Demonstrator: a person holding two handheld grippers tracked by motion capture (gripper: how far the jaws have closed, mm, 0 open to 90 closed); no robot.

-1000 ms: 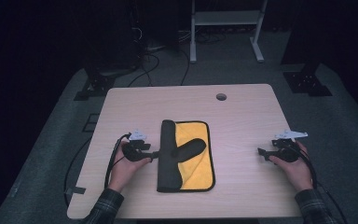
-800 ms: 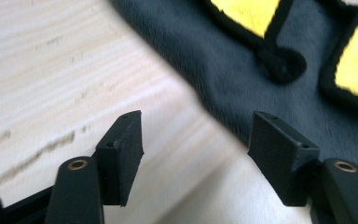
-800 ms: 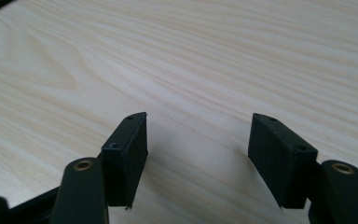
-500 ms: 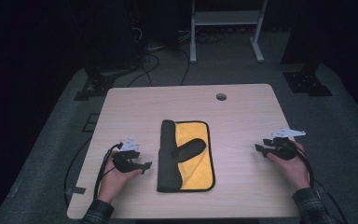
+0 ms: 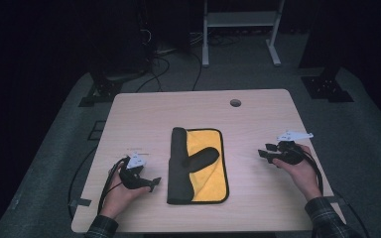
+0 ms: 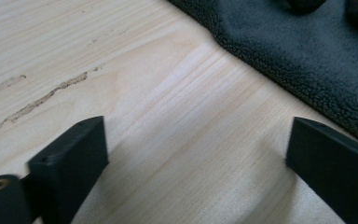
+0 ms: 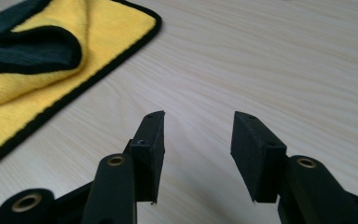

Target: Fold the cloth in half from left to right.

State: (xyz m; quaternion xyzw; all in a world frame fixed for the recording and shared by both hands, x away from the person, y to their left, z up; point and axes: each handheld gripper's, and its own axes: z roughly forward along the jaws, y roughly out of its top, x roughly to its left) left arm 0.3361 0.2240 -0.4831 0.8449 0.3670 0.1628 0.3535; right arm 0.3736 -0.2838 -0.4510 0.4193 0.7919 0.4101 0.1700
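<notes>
At the lower left of the high view, the left claw [image 5: 151,184] lay low over the bench [image 5: 129,119], its jaws spread wide after just opening, with nothing between them. In the left gripper view only bare wood showed between the jaws, and the dark fleece edge of the cloth [image 6: 307,60] ran across the upper right, near but not touched.

In the middle of the high view the cloth [image 5: 206,173] lay flat on the bench, yellow on its face and dark on its back, its left side folded over in a long dark band and one dark flap turned onto the yellow. It looked soft, light and limp, likely to sag and drag, so a bound corner or edge would be the best hold.

At the right, the right claw [image 5: 264,151] stood apart from the cloth, jaws half spread after just narrowing, holding nothing.

No containers were present.
</notes>
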